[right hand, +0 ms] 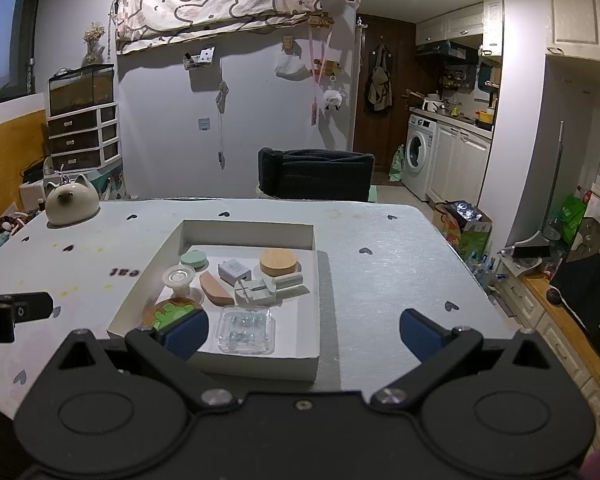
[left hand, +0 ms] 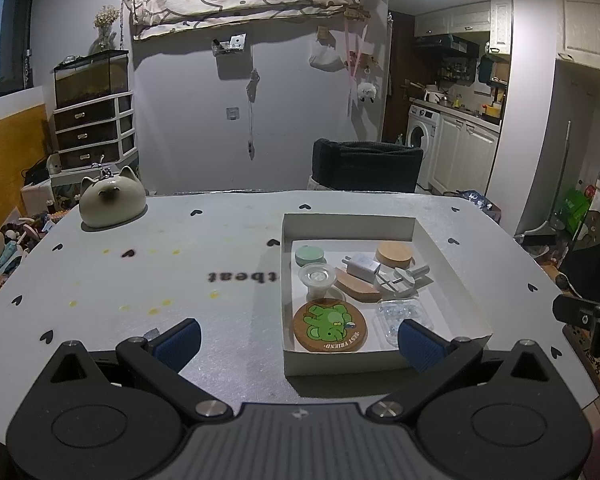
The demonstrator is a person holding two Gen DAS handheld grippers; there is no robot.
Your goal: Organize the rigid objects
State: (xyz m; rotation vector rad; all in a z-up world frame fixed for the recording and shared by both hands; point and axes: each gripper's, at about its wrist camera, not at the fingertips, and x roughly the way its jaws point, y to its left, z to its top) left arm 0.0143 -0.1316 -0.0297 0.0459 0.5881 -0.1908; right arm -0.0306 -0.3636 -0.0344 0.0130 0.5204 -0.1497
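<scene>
Your biggest risk is the white cardboard box point(right hand: 256, 236) itself: it sits light and loose on the table point(right hand: 380, 280), and, as I judge it, a finger catching its near wall on the way in could shove or tip the whole tray and scatter what is already sorted. From the right wrist view the box lies at about 11 o'clock from the gripper, its near edge just beyond the left fingertip; from the left wrist view it lies at about 1 o'clock. Inside, the pieces are crowded. The frog coaster point(left hand: 330, 330) fills the near left corner, the clear plastic case point(right hand: 246, 330) lies near the front wall, and behind them the wooden lid point(right hand: 278, 262), the green round tin point(right hand: 194, 259), the white charger point(right hand: 232, 271), the tan wedge point(right hand: 216, 290), the small clear cup point(right hand: 178, 280) and the white tool point(right hand: 256, 291) sit close together, some touching. Reaching for one could nudge its neighbours, and the clear case looks slick and flat, so a pinch there may slip. The cat-shaped ceramic piece point(left hand: 112, 202) stands alone at 10 o'clock, near the far left table edge, well apart from the box; a clumsy push could send it over the side. Your left gripper point(left hand: 298, 340) is spread wide and carries nothing, its right finger hanging over the box's near right corner, though I cannot tell if it touches. Your right gripper point(right hand: 304, 334) is likewise spread wide, empty and gripping nothing.
</scene>
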